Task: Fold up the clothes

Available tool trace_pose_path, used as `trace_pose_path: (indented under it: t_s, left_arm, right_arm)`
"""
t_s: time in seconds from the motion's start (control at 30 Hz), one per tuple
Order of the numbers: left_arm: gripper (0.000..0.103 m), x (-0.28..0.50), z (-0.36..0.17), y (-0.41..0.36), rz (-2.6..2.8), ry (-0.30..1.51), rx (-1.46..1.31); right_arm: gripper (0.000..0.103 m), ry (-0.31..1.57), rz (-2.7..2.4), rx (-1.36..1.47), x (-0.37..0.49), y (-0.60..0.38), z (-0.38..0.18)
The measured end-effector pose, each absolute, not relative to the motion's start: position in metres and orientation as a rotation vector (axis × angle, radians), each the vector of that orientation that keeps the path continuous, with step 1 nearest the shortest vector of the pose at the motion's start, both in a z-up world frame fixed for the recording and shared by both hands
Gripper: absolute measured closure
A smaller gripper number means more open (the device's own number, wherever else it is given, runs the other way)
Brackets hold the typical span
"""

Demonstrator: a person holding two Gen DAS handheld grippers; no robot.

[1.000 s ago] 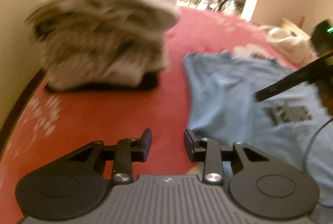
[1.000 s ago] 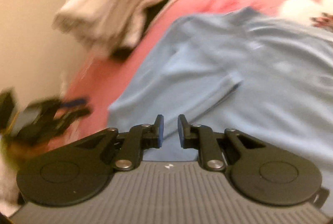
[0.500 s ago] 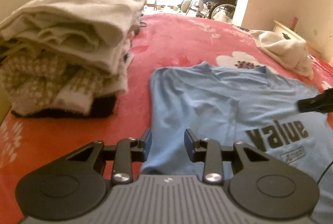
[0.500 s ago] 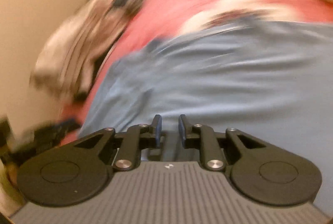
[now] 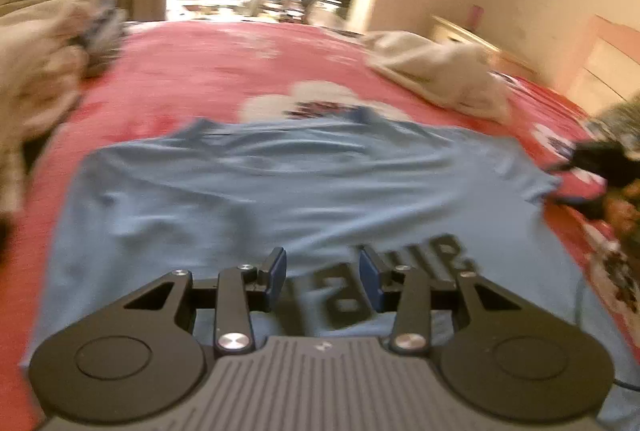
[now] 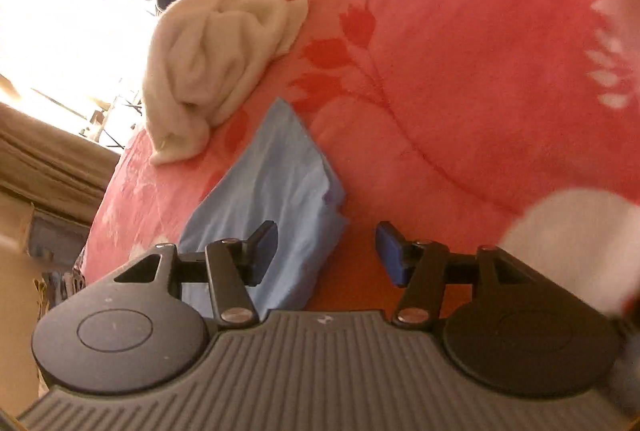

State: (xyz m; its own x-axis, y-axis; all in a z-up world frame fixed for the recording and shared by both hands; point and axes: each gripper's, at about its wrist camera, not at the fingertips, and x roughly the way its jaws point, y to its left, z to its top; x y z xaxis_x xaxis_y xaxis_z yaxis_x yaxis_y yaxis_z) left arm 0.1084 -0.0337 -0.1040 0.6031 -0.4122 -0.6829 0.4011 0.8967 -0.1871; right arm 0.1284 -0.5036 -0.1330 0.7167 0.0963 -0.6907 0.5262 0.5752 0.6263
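Two grippers are in my feeds, and both have their jaws opening with nothing pressed between the pads. My left gripper hangs over the lower chest of the light blue T-shirt; the gap between its blue pads is moderate, and through it I see dark printed lettering on the fabric, too blurred to read. That shirt lies spread flat, front up, on the red floral blanket, its neckline at the far side near a white flower in the pattern. At the left edge sits a stack of folded clothes, smeared by motion. Beyond the shirt's far right shoulder lies a crumpled cream garment, apart from the shirt. At the right edge, by the sleeve, a dark shape shows that I take for my other tool, though the blur keeps me from being sure.

My right gripper stands wider. Its left pad sits over the tip of the shirt's sleeve, which ends short of the gap's middle; the rest of the gap frames bare blanket. I cannot tell whether the pad touches the cloth. The cream garment lies just past the sleeve's far corner.
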Motion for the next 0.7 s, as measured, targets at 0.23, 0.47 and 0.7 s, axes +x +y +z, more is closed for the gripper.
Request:
trace_pose_path:
  t_s: [0.23,0.47,0.7]
  left_arm:
    - [0.061,0.108,-0.118,-0.075,-0.548,0.840,-0.007]
    - [0.061,0.120,-0.111,-0.063,-0.515,0.846,-0.050]
    - [0.061,0.126,-0.112,-0.056,-0.478,0.865,-0.086]
  right_arm:
    - [0.099,0.702,-0.180,0.835,0.161,-0.494,-0.114]
    - [0.098,0.701,0.394,0.244,0.163,-0.367,-0.041]
    - [0.091,0.896,0.633,-0.222,0.135,-0.278,-0.071]
